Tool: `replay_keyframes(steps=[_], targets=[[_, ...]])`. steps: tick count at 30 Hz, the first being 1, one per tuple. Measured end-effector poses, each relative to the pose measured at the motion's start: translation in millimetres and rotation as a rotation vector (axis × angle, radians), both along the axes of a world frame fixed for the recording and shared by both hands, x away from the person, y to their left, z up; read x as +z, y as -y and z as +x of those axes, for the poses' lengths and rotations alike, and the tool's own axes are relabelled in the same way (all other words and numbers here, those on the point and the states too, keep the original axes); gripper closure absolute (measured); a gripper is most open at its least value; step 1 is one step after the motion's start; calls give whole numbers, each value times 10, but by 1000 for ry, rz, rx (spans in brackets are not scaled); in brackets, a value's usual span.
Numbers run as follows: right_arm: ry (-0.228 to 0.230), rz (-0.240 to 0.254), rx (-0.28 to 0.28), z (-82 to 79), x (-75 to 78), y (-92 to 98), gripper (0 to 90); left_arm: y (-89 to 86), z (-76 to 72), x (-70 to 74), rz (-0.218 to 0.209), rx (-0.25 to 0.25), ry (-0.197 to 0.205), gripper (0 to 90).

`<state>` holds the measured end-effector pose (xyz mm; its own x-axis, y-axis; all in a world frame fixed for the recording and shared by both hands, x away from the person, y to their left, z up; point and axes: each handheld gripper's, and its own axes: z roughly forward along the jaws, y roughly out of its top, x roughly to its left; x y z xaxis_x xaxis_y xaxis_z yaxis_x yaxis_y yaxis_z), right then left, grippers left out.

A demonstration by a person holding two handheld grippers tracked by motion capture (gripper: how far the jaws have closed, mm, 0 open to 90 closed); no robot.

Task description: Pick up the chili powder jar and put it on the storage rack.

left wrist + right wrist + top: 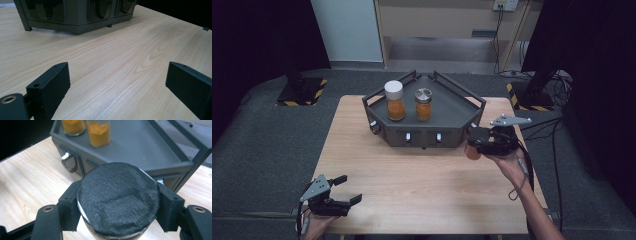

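Our right tool (117,220) clenches a jar (118,200); it could knock the tray (160,167) rail. Left tool (117,82) is released.

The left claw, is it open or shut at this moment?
Open. The left claw has its two black jaws standing far apart, with only the bare wooden table between them and nothing held.

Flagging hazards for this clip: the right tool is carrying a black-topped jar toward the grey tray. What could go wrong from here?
1. The right tool grips the jar only at its lid, so it might slip or swing.
2. The jar hangs close to the tray's raised rail and could clip it going in.
3. Two spice jars already stand inside; a careless placement might knock them over.
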<state>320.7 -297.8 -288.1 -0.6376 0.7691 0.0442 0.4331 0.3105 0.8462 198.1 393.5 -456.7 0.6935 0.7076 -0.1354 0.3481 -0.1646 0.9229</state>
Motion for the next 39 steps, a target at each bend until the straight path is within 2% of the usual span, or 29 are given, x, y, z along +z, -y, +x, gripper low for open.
replay_keyframes(steps=[13,19,39], targets=[[12,-3,-1,291,209,-183,331,-6,1,-5,-4,0,0,48],[10,-19,4,402,290,-296,332,-3,6,-4,-2,-2,-2,48],[0,-29,-8,820,460,-598,338,-10,3,-8,-7,-2,0,48]])
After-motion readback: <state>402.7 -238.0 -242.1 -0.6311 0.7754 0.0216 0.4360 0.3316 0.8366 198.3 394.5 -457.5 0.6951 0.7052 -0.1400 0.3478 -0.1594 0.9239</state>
